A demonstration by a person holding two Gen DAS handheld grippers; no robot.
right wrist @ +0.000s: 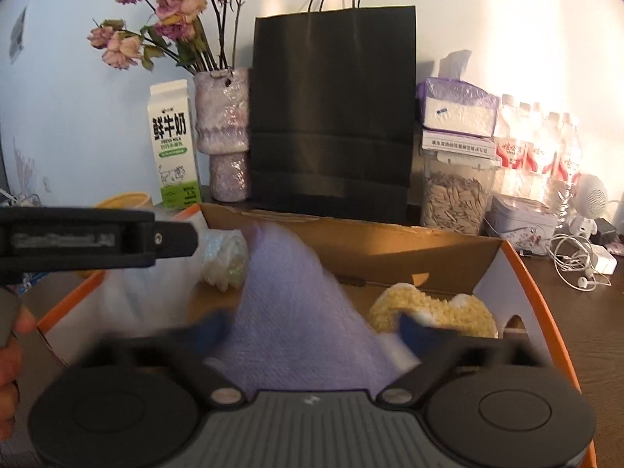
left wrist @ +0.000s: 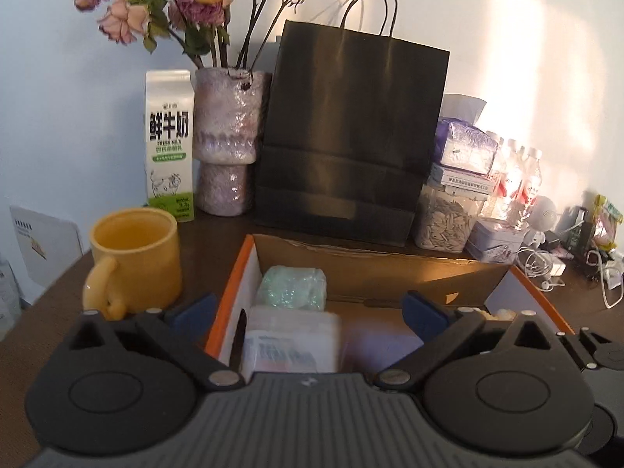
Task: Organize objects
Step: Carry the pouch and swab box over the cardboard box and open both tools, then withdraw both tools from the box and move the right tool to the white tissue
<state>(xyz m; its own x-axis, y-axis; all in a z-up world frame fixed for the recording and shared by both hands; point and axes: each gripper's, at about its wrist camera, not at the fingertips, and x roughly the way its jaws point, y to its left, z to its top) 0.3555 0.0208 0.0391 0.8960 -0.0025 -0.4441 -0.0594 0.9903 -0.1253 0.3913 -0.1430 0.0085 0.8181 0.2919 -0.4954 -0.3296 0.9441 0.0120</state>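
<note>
An orange-edged cardboard box (left wrist: 230, 304) lies open on the dark table, right in front of both grippers. In it are a green bubble-wrapped bundle (left wrist: 294, 286), a clear plastic case (left wrist: 290, 343) and a black pen (left wrist: 238, 335). My left gripper (left wrist: 310, 312) is open wide over the box with nothing between its pads. My right gripper (right wrist: 316, 327) is open too. A blurred purple cloth (right wrist: 296, 292) stands loosely between its spread fingers, and the pads do not press on it. A yellow knitted item (right wrist: 436, 308) lies at the box's right. One left gripper finger (right wrist: 175, 240) reaches in from the left.
A yellow mug (left wrist: 136, 257) stands left of the box. Behind it are a milk carton (left wrist: 169, 144), a vase of dried roses (left wrist: 226, 144) and a black paper bag (left wrist: 351, 136). A seed jar (right wrist: 454, 202), tissues, water bottles and white cables (right wrist: 577, 265) crowd the right.
</note>
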